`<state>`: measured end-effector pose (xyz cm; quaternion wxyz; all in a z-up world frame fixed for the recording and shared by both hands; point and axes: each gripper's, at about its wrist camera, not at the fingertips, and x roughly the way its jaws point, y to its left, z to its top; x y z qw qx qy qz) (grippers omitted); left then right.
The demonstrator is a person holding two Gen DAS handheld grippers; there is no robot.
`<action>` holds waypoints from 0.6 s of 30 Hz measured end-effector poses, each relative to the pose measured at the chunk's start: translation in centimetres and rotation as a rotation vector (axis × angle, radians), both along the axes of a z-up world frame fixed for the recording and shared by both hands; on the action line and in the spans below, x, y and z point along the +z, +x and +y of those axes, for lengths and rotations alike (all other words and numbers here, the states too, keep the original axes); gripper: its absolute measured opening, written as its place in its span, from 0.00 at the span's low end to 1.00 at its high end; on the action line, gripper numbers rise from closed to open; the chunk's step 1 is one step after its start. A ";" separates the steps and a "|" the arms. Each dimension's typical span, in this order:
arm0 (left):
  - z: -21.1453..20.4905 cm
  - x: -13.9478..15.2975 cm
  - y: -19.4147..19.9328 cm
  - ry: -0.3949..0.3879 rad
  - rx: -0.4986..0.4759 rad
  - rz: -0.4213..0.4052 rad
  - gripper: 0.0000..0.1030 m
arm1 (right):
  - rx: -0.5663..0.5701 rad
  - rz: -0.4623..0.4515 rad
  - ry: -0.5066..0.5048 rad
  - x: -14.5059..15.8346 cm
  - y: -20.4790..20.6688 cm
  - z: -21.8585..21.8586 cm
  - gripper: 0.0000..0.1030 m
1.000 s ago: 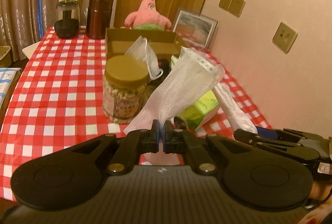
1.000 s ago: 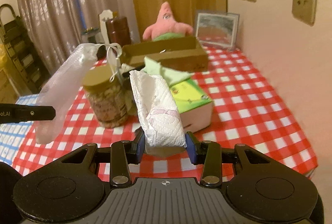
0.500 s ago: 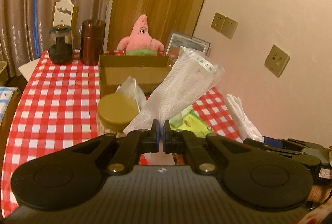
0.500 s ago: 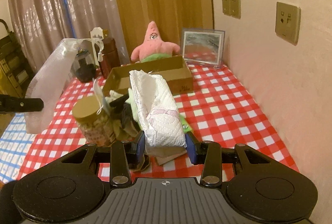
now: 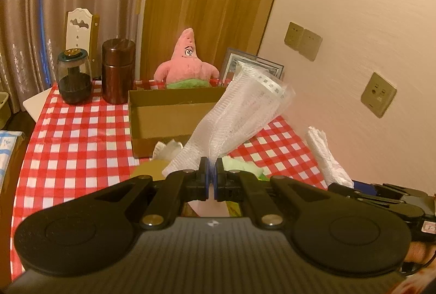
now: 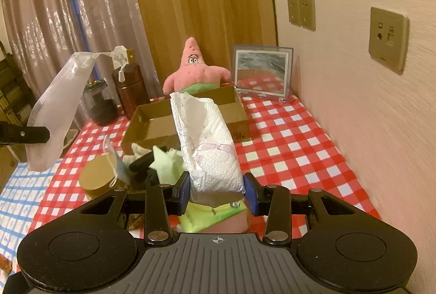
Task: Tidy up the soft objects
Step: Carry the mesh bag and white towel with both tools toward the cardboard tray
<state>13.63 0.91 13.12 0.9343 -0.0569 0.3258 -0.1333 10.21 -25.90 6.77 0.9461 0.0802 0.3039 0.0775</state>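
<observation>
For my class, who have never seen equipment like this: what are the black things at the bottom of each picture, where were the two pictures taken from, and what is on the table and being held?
No robot here: a person holds a two-finger gripper in each hand, with a camera on each looking along its fingers. One picture is from the left gripper, shut on a white mesh bag. The other is from the right gripper, clamped on a white tissue pack. On the red checked tablecloth stand an open cardboard box, a pink star plush, a picture frame, jars, and a small pile of soft items.
</observation>
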 end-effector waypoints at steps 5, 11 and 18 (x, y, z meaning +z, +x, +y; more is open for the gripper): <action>0.1 0.2 3.2 0.011 -0.006 0.007 0.02 | 0.011 0.009 -0.005 -0.3 2.9 -0.2 0.40; 0.1 -0.5 7.8 0.010 -0.017 0.028 0.02 | 0.065 0.011 -0.060 -0.7 7.2 0.5 0.40; 0.4 -2.1 13.9 0.008 -0.020 0.065 0.02 | 0.103 0.025 -0.062 -1.3 14.3 0.8 0.40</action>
